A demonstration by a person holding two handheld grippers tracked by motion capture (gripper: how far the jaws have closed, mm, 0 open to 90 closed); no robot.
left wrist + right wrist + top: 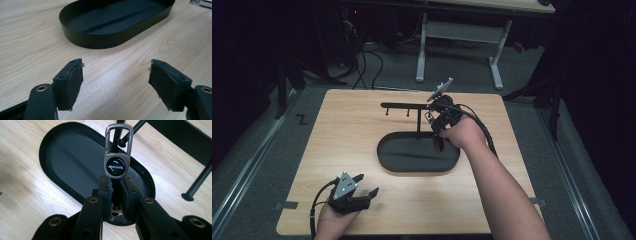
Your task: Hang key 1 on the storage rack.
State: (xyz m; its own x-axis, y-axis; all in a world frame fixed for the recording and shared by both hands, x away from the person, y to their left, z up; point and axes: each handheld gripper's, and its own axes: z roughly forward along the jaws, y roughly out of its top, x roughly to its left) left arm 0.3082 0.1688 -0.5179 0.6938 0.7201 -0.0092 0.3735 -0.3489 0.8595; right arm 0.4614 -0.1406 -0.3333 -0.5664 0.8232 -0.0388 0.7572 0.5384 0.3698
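Gripped between the pads of the right gripper (pixel 117 185), a silver metal keychain with a carabiner clip and a round black badge (pixel 116 157) stands upright above the jaws, which are drawn in narrow on its lower end. Its clip loop reaches up beside one of the small black pegs (pixel 121 143) that hang from the horizontal bar of a thin black metal hanging stand (pixel 418 117); whether the loop touches the peg cannot be told. In the high view the right gripper (pixel 435 131) is held over the far right part of the black oval metal tray (pixel 387 162) that forms the stand's base, close to the upright post.

Below and behind the keychain lies the tray's dark bare floor. The tray sits near the middle of the light wooden table (pixel 342 130).

Well apart, at the table's near left corner, the left gripper (pixel 364 187) rests low over the wood with its jaws spread wide and nothing between them; its pads (pixel 75 83) point towards the tray's near wall (pixel 100 40).
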